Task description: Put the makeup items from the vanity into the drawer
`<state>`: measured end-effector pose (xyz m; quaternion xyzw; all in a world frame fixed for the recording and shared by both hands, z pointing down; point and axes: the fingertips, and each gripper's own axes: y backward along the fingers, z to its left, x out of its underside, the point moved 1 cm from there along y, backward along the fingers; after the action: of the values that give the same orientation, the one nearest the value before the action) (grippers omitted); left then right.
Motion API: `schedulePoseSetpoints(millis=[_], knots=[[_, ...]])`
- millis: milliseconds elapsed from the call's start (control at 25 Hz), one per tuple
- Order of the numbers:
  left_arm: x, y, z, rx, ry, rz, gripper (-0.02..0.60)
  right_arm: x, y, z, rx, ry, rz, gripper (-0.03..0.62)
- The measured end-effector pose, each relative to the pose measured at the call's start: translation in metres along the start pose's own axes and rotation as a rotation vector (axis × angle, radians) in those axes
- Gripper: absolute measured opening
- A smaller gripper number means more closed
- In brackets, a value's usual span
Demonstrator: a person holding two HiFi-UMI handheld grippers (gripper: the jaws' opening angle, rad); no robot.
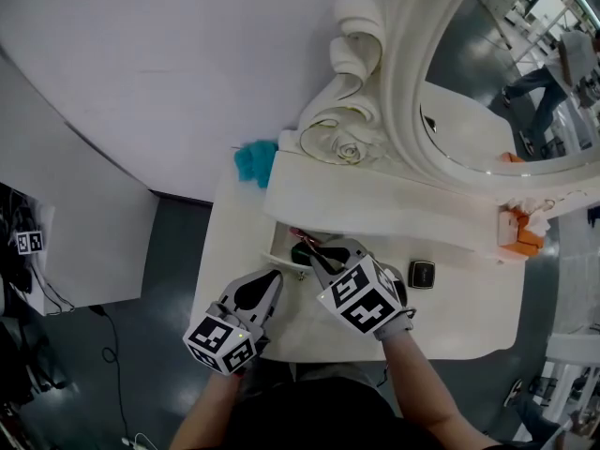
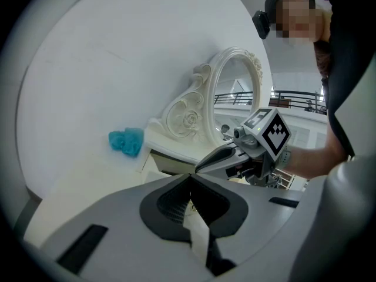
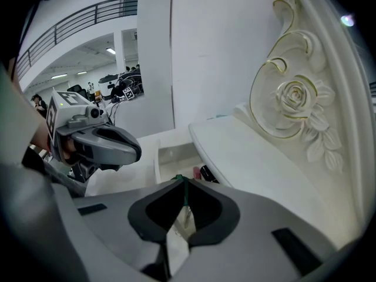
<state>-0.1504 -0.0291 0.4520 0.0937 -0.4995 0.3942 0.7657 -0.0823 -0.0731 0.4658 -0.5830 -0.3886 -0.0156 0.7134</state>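
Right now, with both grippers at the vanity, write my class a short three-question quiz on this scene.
1. True or false: the drawer stands open.
2. Fill in: in the head view, the teal object lies to the ____ of the mirror frame.
3. Where is the black compact? A) in the drawer B) on the vanity top C) beside the teal object

Key: 1 true; 2 left; 3 B.
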Motion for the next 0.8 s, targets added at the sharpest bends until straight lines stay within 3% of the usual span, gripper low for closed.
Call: schedulePoseSetpoints(millis=[800], knots=[[0.005, -0.019, -0.03, 0.094, -0.042, 0.042, 0.013, 0.02, 0.031, -0.002, 0.037, -0.064, -0.052, 0.025]])
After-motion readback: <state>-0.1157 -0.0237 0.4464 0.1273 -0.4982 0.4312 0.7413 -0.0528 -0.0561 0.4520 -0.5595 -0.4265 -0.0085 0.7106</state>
